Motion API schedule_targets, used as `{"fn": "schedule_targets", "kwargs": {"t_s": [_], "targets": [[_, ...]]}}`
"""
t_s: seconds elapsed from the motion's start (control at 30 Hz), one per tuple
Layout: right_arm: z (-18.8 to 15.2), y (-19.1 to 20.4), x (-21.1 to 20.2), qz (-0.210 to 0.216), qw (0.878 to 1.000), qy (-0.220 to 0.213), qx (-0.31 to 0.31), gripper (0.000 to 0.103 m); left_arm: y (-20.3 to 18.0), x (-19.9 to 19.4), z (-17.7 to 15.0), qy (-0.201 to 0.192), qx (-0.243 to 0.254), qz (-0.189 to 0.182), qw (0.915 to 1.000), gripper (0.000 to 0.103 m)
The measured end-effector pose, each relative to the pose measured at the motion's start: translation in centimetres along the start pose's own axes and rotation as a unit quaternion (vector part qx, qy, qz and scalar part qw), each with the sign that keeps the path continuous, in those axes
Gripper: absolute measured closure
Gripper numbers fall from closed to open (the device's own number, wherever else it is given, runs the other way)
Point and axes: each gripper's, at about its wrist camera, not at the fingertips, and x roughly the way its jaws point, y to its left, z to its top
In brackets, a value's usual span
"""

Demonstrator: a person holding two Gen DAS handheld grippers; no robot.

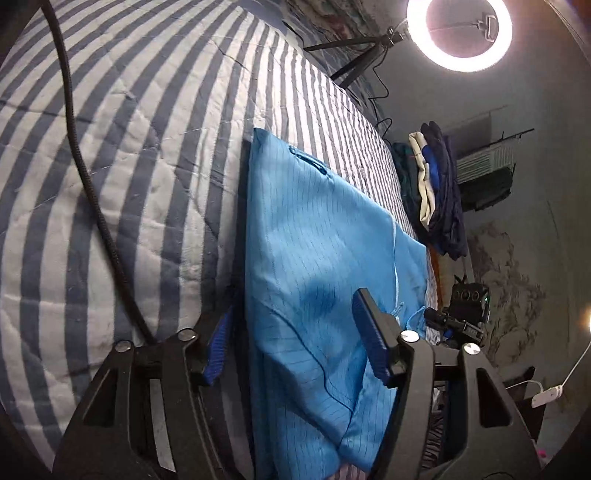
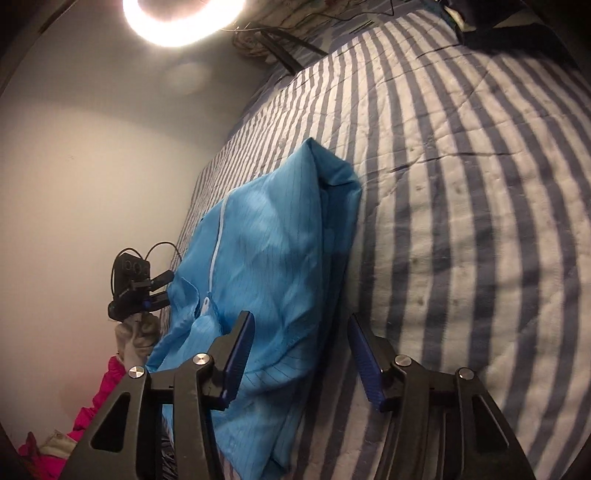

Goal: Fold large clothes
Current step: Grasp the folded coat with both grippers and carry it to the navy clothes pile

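A light blue garment point(image 1: 314, 236) with thin dark lines and a white zip lies folded into a long strip on the striped quilt point(image 1: 122, 155). My left gripper point(image 1: 295, 332) hovers over the strip's near end, jaws open, with the cloth lying loose below and between the blue pads point(image 1: 369, 332). In the right wrist view the same garment point(image 2: 273, 236) stretches away from me. My right gripper point(image 2: 301, 354) stands open over its near edge, pressing nothing. Each gripper shows in the other's view: the right gripper point(image 1: 461, 317), and the left gripper point(image 2: 136, 291) in a gloved hand.
A lit ring light point(image 1: 460, 33) on a tripod stands beyond the bed. Folded clothes point(image 1: 436, 192) are stacked at the bed's far edge. A black cable point(image 1: 85, 177) crosses the quilt point(image 2: 461, 184). Pink cloth point(image 2: 99, 402) lies below the bed by the wall.
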Motion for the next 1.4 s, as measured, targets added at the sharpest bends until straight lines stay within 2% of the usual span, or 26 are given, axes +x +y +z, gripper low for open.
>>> {"fn": "schedule_targets", "kwargs": {"t_s": [0.1, 0.13, 0.2, 0.23, 0.37, 0.43, 0.63, 0.9, 1.27, 1.4], "targets": [[0.3, 0.5, 1.4, 0.002, 1.0, 0.003, -0.005, 0.057, -1.2, 1.0, 0.1, 0.003, 0.023, 0.021, 0.9995, 0.049], [0.4, 0.8, 1.6, 0.002, 1.0, 0.003, -0.005, 0.059, -1.4, 1.1, 0.0, 0.003, 0.027, 0.025, 0.9993, 0.054], [0.6, 1.3, 2.1, -0.009, 1.0, 0.005, -0.007, 0.068, -2.1, 1.7, -0.3, -0.001, 0.039, 0.049, 0.998, 0.073], [0.7, 1.6, 2.2, -0.016, 1.0, 0.006, -0.01, 0.071, -2.6, 1.8, -0.5, -0.006, 0.052, 0.062, 0.9967, 0.074], [0.7, 4.0, 2.4, -0.072, 0.996, 0.007, -0.051, 0.09, -5.1, 1.6, -1.6, -0.035, 0.11, 0.106, 0.9876, 0.09], [0.6, 5.8, 2.2, -0.101, 0.992, 0.003, -0.081, 0.095, -6.6, 1.1, -1.9, -0.049, 0.13, 0.113, 0.9838, 0.097], [-0.1, 10.9, 2.1, -0.167, 0.971, -0.018, -0.171, 0.099, -10.6, -0.2, -2.8, -0.076, 0.189, 0.132, 0.9701, 0.099], [-0.6, 14.8, 0.5, -0.228, 0.943, -0.038, -0.238, 0.101, -15.2, -0.4, -3.4, -0.084, 0.229, 0.111, 0.9633, 0.1], [0.5, 15.6, -7.3, -0.285, 0.917, -0.092, -0.263, 0.101, -22.1, 2.2, -1.7, -0.088, 0.279, 0.073, 0.9534, 0.1], [1.3, 16.0, -10.7, -0.315, 0.901, -0.118, -0.276, 0.101, -25.5, 3.7, -0.7, -0.093, 0.302, 0.058, 0.947, 0.101]]}}
